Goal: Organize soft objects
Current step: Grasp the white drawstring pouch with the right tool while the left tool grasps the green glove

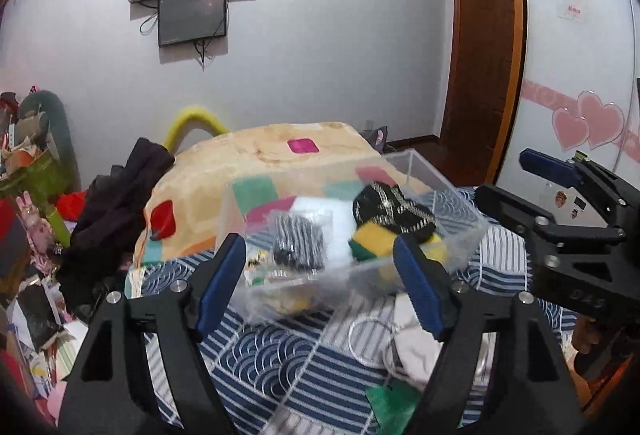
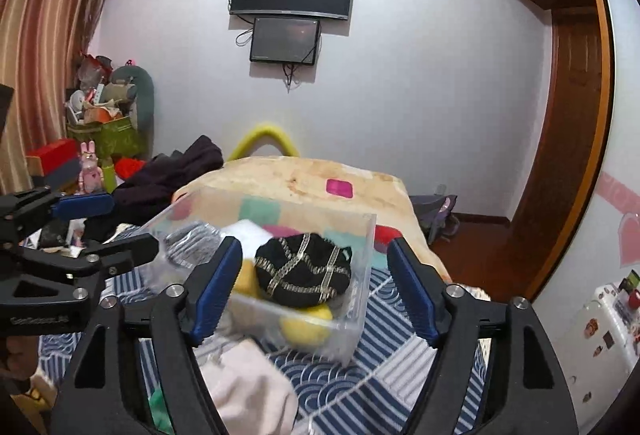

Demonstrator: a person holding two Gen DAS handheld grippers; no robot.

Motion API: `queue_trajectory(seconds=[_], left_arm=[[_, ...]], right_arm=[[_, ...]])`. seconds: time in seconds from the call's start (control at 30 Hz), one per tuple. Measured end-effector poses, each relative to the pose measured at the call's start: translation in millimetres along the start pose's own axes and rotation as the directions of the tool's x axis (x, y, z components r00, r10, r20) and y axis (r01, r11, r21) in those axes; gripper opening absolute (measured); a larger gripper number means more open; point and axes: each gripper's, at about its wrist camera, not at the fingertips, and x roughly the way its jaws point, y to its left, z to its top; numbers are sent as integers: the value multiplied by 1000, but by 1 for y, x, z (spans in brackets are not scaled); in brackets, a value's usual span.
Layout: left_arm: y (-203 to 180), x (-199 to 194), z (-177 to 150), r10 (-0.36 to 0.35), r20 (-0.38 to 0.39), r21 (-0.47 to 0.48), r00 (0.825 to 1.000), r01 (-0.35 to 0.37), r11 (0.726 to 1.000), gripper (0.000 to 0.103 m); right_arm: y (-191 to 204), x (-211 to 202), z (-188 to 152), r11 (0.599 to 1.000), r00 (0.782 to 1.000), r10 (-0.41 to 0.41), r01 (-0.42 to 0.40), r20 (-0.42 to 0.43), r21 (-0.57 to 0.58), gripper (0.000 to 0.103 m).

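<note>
A clear plastic box [image 1: 460, 231] [image 2: 360, 319] sits on the blue patterned bedspread [image 1: 280, 355] [image 2: 384, 375]. Inside it lie a black item with gold trim [image 1: 394, 213] [image 2: 304, 271], a yellow and green piece [image 1: 376, 239] [image 2: 306, 327], a black and white striped item [image 1: 298, 245] and a white piece [image 1: 340, 219]. My left gripper [image 1: 326, 283] is open and empty, just in front of the box. My right gripper [image 2: 314, 291] is open and empty, also just before the box. Each gripper shows in the other's view [image 1: 560, 195] [image 2: 80, 231].
A pale cloth [image 2: 248, 387] [image 1: 416, 351], a green scrap [image 1: 388, 407] and a white cord [image 1: 368, 339] lie on the bed below the grippers. A folded beige blanket [image 1: 260, 155] [image 2: 304, 175] lies behind the box. Dark clothes [image 1: 112, 203] and clutter pile up at the left.
</note>
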Motion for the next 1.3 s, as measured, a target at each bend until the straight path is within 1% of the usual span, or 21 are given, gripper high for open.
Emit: queue_trajectory(seconds=[0.07,0.2,0.27,0.37,0.53,0.7,0.77,0.8,0.83,0.9,0.93,0.97,1.0,1.03,1.07,1.13,1.3], left_arm=[[0,-2,-9,-6,-16,-9,1000,6,1000,76],[1,-1,-28,-9,-58,-20,998,8,1000,76],[2,2,-39,-18,-87,-28,996,16,999,76],[4,10,-57,-3,-143,-23,990,0,1000,76],[11,20,-85,-12,-223,-52,975,0,999,76],[10,21,-99,-37,-261,-73,965,19,997,76],[7,20,-101,-50,-267,-72,962,32,997,76],[5,18,-102,-54,-266,-70,962,36,997,76],[5,18,-101,-56,-265,-67,963,40,997,76],[2,15,-102,-62,-261,-64,963,47,997,76],[0,14,-102,-67,-262,-64,963,52,997,76],[-1,14,-103,-73,-265,-65,962,57,996,76],[-4,13,-103,-77,-268,-64,960,62,996,76],[-6,13,-103,-78,-269,-62,960,64,996,76],[-8,13,-103,-80,-271,-59,959,66,996,76],[-11,12,-103,-92,-273,-59,958,79,995,76],[-26,7,-100,-141,-271,-55,952,131,990,76]], right_arm=[[4,-2,-7,1000,1000,19,-19,-13,6,80],[13,7,-23,996,992,91,-89,-82,25,81],[18,16,-35,993,985,121,-117,-126,34,82],[26,24,-51,988,970,156,-150,-185,45,82],[33,46,-72,977,936,213,-197,-280,83,82],[34,57,-84,962,904,272,-242,-330,129,82],[32,63,-89,944,876,327,-283,-353,172,81],[30,64,-91,937,870,344,-293,-354,191,81],[29,63,-92,933,868,352,-298,-351,200,78],[28,59,-93,932,868,356,-301,-346,203,61],[28,57,-93,933,870,353,-300,-345,197,41],[29,55,-93,938,874,342,-292,-345,188,23],[27,54,-93,946,880,320,-275,-350,174,16],[27,53,-94,951,884,305,-265,-354,159,16],[25,51,-94,950,886,309,-269,-346,161,14],[22,44,-94,953,896,297,-257,-330,161,6],[7,20,-86,976,943,203,-173,-265,134,6]])
